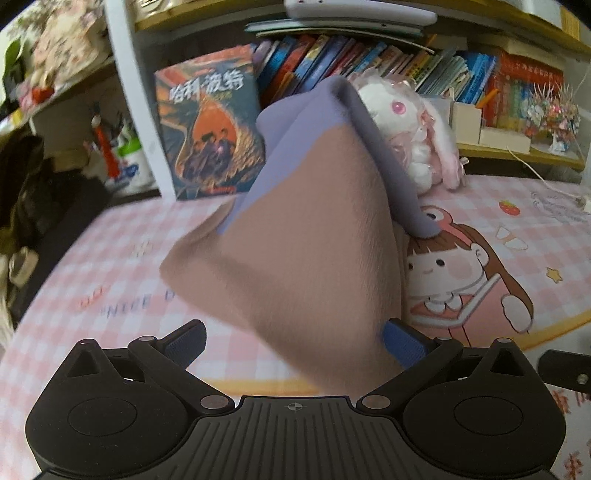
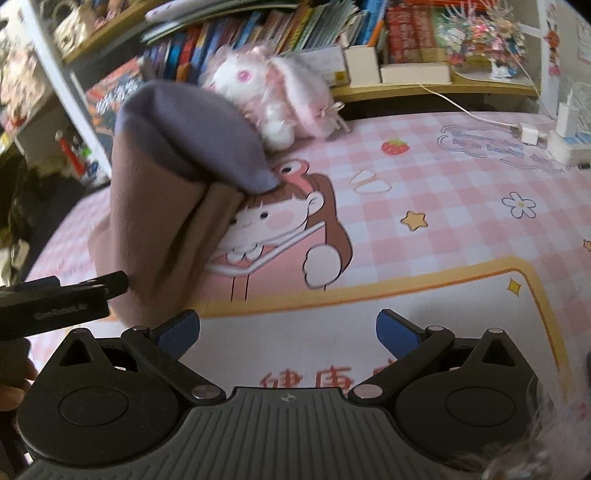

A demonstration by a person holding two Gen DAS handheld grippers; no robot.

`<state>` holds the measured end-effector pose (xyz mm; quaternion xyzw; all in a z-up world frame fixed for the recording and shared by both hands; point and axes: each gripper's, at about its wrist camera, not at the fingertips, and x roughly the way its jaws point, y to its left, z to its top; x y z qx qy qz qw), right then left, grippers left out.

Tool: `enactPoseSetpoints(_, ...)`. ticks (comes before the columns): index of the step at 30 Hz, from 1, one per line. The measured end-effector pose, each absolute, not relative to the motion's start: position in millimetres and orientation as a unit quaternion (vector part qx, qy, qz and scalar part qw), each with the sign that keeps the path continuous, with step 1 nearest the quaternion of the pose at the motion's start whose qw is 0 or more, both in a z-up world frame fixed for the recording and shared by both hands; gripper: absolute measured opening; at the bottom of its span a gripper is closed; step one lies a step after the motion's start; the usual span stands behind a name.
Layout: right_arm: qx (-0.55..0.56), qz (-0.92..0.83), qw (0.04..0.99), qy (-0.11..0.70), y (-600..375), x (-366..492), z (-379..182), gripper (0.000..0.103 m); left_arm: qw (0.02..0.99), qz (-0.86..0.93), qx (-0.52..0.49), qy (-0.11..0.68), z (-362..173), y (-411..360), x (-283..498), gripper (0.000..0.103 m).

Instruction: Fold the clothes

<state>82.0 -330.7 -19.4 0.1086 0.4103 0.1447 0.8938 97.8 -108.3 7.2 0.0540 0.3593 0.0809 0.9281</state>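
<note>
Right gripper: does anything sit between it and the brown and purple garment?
Nothing visible blocks it. The right gripper is open over bare pink mat; the garment hangs to its left, beside the left gripper. The plush rabbit sits behind it.

- The brown and purple garment point(image 1: 306, 236) is smeared by motion blur, so its weave and edges cannot be read.
- Its lower end drops behind the left gripper point(image 1: 295, 343) body; whether any fabric is pinched there cannot be told.
- The garment covers part of the plush rabbit point(image 1: 410, 122) and of the cartoon girl printed on the pink checked cover point(image 2: 461, 206).
- The book spines point(image 2: 295, 29) are too small and blurred to read.
- A fuzzy pale thing point(image 2: 546, 443) is cut off at the right wrist view's lower corner.
</note>
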Motion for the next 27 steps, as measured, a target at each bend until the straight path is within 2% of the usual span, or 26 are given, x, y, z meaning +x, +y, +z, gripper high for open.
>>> enactPoseSetpoints(9,0.155,0.158,0.886,0.407,-345,93,-21,0.103,0.929,0.101,0.095,0.344,5,-120,136,0.103)
enactPoseSetpoints(12,0.167,0.167,0.885,0.401,-349,94,-20,0.103,0.926,0.102,0.114,0.344,5,-122,145,0.095)
enactPoseSetpoints(14,0.173,0.172,0.885,0.397,-350,94,-18,0.103,0.926,0.103,0.115,0.344,5,-120,148,0.081)
enactPoseSetpoints(15,0.174,0.174,0.885,0.396,-351,95,-18,0.102,0.926,0.099,0.109,0.348,6,-119,148,0.06)
enactPoseSetpoints(16,0.175,0.175,0.885,0.395,-351,95,-17,0.102,0.926,0.091,0.1,0.353,7,-117,147,0.031)
enactPoseSetpoints(17,0.176,0.177,0.884,0.394,-351,95,-17,0.101,0.925,0.082,0.091,0.359,8,-116,146,0.017)
enactPoseSetpoints(20,0.179,0.183,0.882,0.395,-350,97,-16,0.1,0.928,0.052,0.08,0.361,17,-114,135,0.009)
enactPoseSetpoints(27,0.178,0.208,0.877,0.395,-339,99,-13,0.099,0.928,-0.063,0.09,0.356,40,-119,73,0.009)
